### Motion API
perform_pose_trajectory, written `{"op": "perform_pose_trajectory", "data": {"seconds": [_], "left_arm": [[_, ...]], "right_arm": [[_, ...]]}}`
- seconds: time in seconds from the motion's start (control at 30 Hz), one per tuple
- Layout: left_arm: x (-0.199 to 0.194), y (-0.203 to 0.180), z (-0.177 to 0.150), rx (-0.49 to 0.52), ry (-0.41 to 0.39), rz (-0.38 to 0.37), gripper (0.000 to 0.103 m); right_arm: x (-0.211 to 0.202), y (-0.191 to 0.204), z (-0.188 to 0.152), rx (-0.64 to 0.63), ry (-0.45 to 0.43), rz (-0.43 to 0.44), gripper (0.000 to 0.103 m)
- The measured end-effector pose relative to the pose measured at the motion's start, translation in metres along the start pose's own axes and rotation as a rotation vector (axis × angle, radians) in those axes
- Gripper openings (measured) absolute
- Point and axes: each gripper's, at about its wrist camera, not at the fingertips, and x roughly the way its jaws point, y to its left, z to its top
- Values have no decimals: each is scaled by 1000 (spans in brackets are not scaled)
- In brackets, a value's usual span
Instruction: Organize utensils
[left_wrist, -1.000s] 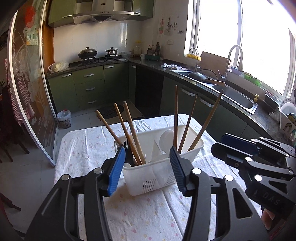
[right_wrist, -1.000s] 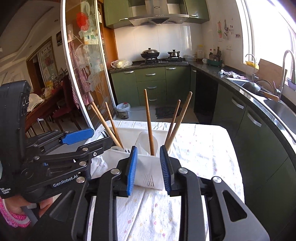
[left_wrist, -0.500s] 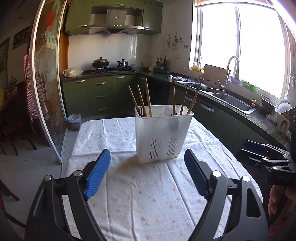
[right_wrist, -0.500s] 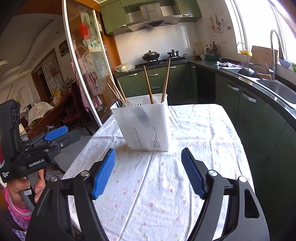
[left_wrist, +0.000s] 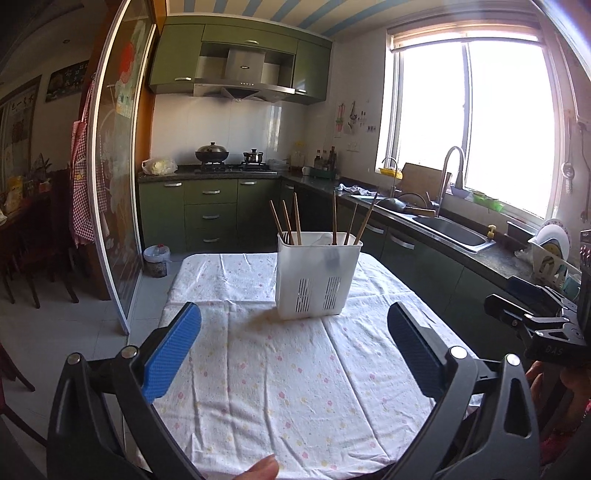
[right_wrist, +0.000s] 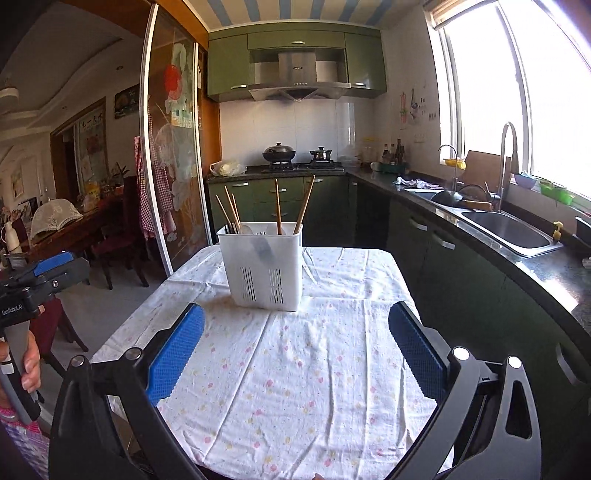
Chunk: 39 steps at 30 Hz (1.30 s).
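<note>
A white slotted utensil holder (left_wrist: 317, 275) stands upright on the flowered tablecloth (left_wrist: 280, 373), far of centre; it also shows in the right wrist view (right_wrist: 263, 267). Several wooden chopsticks (left_wrist: 295, 221) and some cutlery stand in it, sorted into left and right compartments. My left gripper (left_wrist: 293, 356) is wide open and empty, well back from the holder above the near cloth. My right gripper (right_wrist: 293, 354) is wide open and empty too, at about the same distance. The right gripper also shows at the right edge of the left wrist view (left_wrist: 535, 317).
The table stands in a kitchen. A counter with a sink (left_wrist: 448, 230) runs along the right. Green cabinets and a stove (left_wrist: 225, 166) are at the back. A glass sliding door (left_wrist: 118, 184) and dining chairs are to the left.
Both grippers have drawn back and down from just above the holder and opened wide. The holder now sits farther off, seen from the side.
</note>
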Motion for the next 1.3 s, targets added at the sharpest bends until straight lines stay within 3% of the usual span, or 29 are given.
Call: {"op": "perform_pose_trajectory", "data": {"seconds": [0.2, 1.3], "left_arm": [[-6, -9, -1, 36, -4, 24, 96], [-1, -21, -4, 55, 12, 6, 96]], "right_arm": [[0, -1, 3, -3, 1, -9, 98], [8, 8, 2, -16, 19, 6, 98]]}}
